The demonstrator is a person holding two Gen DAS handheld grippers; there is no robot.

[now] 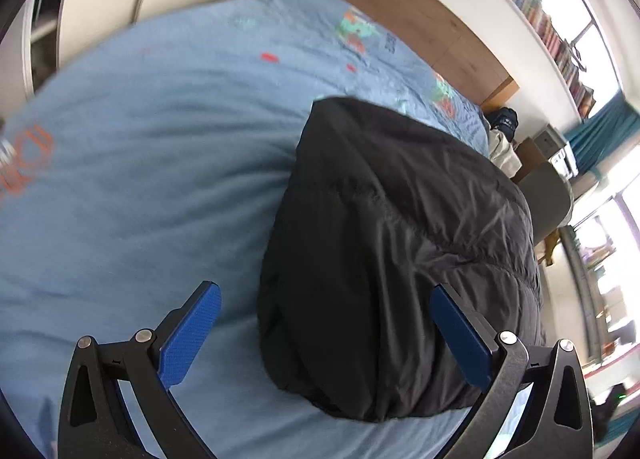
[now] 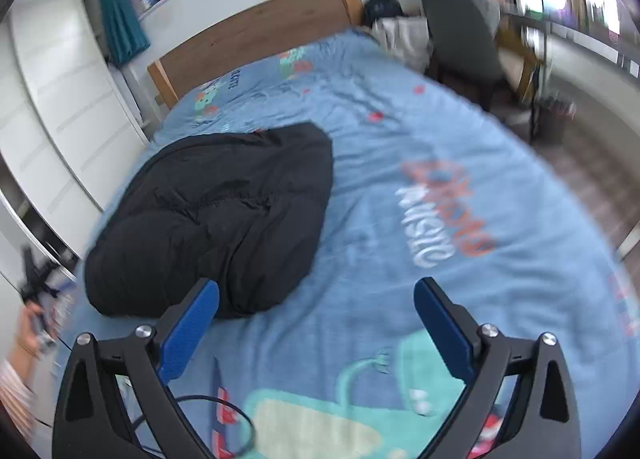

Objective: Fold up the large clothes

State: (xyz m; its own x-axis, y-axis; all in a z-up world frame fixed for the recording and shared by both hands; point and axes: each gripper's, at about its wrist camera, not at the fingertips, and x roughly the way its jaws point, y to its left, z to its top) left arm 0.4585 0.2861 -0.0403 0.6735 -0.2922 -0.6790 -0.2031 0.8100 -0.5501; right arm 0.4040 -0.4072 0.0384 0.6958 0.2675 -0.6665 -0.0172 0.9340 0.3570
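Note:
A black padded jacket [image 1: 400,251] lies folded in a compact bundle on a light blue printed bedspread [image 1: 140,199]. My left gripper [image 1: 324,335] is open and empty, hovering just above the near end of the jacket, its right finger over the fabric. In the right wrist view the same jacket [image 2: 216,219] lies to the left on the bedspread [image 2: 400,219]. My right gripper [image 2: 316,327] is open and empty above the bedspread, to the right of the jacket's near end.
A wooden headboard [image 2: 256,31] stands at the far end of the bed. White wardrobe doors [image 2: 60,107] are to the left. A grey chair [image 2: 464,39] and desk stand beyond the bed's right side. A black cable [image 2: 224,407] lies below my right gripper.

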